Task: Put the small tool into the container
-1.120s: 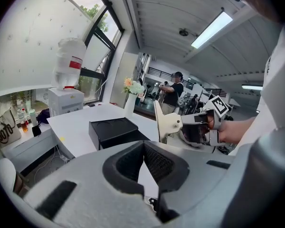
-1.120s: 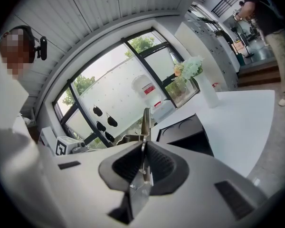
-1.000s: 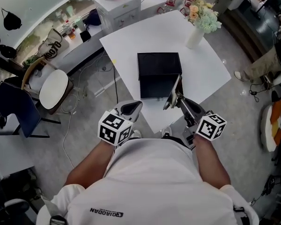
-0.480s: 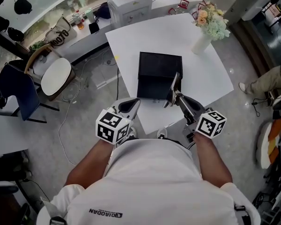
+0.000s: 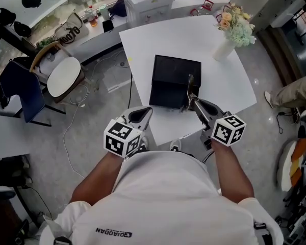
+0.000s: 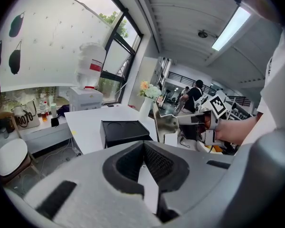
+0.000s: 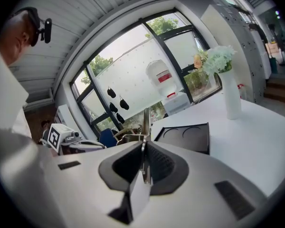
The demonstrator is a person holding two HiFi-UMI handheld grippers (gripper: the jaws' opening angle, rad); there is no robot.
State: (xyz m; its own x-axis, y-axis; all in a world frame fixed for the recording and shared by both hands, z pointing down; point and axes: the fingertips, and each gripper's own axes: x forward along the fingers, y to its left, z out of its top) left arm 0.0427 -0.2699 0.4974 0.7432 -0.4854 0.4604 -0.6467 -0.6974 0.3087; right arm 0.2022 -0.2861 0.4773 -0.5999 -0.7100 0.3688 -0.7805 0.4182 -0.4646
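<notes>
Since the right gripper (image 5: pixel 193 104) fingers (image 5: pixel 204 110) pinch the small tool (image 5: pixel 190 87) by its end, it could slip past the container (image 5: pixel 168 78).

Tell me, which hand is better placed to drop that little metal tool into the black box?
The right. The right gripper is shut on the small tool, right at the black container's near edge. The left gripper holds nothing and is farther from it.
</notes>
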